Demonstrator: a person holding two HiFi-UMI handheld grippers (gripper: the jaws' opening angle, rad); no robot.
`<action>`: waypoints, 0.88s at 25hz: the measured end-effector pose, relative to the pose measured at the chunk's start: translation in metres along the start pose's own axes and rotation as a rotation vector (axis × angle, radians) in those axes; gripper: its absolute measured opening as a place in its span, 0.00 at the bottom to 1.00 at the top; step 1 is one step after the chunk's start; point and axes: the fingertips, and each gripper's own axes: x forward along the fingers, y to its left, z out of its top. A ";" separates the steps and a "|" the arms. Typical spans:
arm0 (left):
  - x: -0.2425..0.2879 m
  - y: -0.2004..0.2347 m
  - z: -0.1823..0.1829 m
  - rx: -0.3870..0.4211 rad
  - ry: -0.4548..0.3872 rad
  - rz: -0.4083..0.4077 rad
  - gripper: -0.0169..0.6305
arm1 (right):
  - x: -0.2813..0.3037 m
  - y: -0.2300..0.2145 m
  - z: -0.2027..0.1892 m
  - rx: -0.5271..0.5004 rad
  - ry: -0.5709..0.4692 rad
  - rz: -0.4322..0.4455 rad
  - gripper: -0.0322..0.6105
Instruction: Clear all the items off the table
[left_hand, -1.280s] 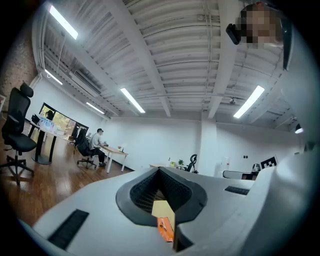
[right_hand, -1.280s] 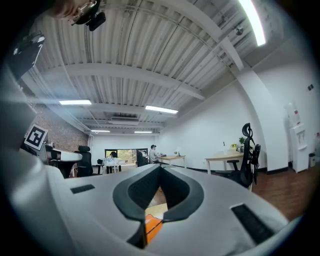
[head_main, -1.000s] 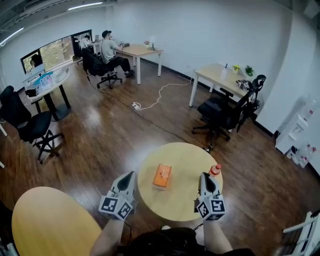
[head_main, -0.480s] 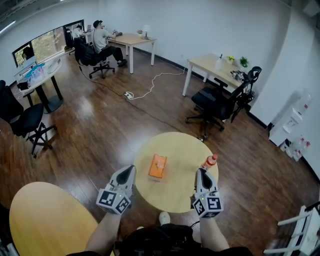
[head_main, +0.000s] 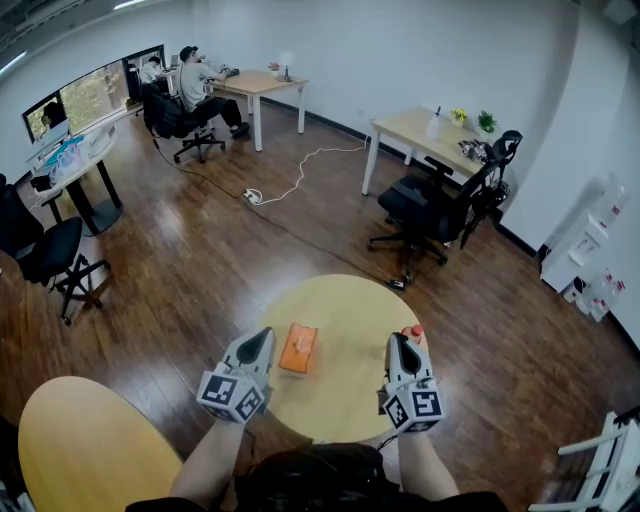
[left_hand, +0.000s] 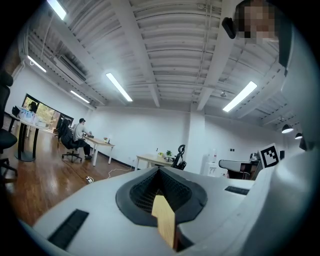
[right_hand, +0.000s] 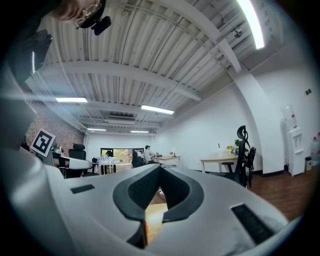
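In the head view a round wooden table (head_main: 350, 400) stands just in front of me. An orange box (head_main: 298, 348) lies flat on its left half. A bottle with a red cap (head_main: 414, 331) stands at its right edge, mostly hidden behind my right gripper (head_main: 405, 347). That gripper is shut and empty, its tips just short of the bottle. My left gripper (head_main: 258, 345) is shut and empty too, at the table's left edge, a little left of the box. Both gripper views look up over shut jaws (left_hand: 161, 200) (right_hand: 156, 192), with only a sliver of tabletop (right_hand: 155, 225) showing.
A second round wooden table (head_main: 80, 450) is at the lower left. Black office chairs (head_main: 430, 215) and a desk (head_main: 440, 135) stand beyond the table. A person sits at a far desk (head_main: 255, 85). A white cable (head_main: 300, 175) lies on the wooden floor.
The view has shifted so the table sits closer under me. Both grippers stay shut, and the right one now covers most of the bottle.
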 end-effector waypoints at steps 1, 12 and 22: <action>0.005 0.000 -0.003 0.002 -0.002 0.004 0.03 | 0.004 -0.001 -0.004 0.001 0.009 0.011 0.05; 0.054 0.009 -0.129 -0.016 0.387 0.068 0.53 | 0.023 0.000 -0.065 0.035 0.154 0.106 0.05; 0.063 0.044 -0.252 -0.027 0.725 0.154 0.81 | 0.026 0.012 -0.132 0.099 0.313 0.157 0.05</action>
